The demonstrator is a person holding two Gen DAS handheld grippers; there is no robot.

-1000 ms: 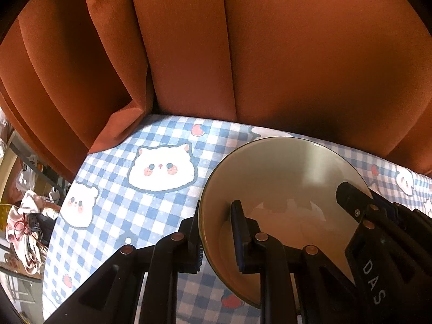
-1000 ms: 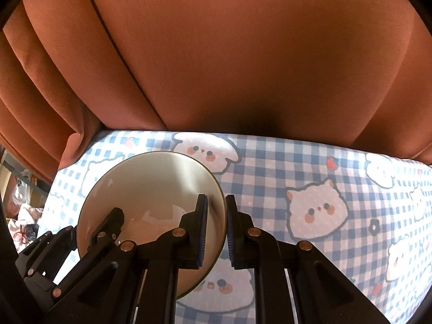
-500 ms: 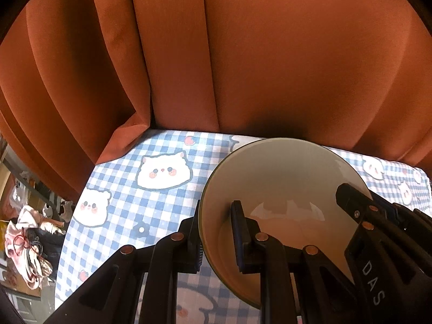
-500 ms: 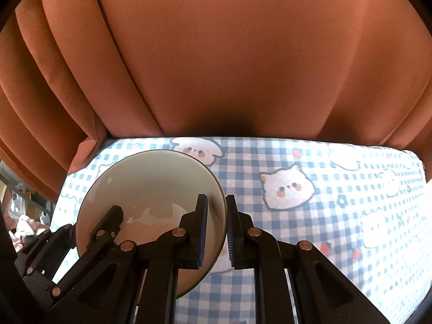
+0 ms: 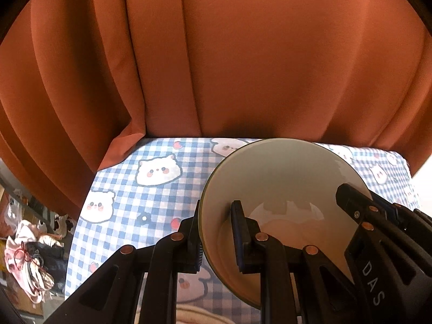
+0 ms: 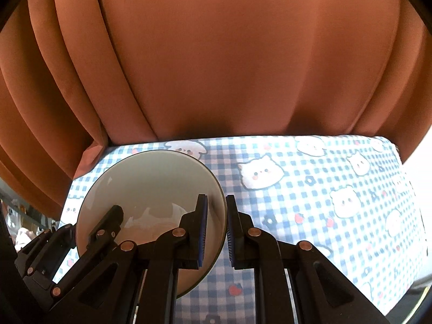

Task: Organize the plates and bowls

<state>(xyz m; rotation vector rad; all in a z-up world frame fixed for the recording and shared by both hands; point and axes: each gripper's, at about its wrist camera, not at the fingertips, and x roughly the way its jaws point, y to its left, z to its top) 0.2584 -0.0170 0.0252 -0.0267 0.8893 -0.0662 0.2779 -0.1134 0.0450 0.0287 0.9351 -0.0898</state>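
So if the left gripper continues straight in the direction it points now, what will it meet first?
The left gripper is shut on the bowl rim. Straight ahead and down lies the checked tablecloth, probably near the orange curtain; depth is unclear.

Table point(image 6: 310, 202) draped in blue-checked tablecloth point(image 5: 151, 202) with cartoon animal faces, rust curtain behind

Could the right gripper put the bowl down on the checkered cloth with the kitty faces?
Probably yes. The right gripper and left gripper both clamp the bowl, and the checkered cloth beside it looks bare. Directly beneath is hidden.
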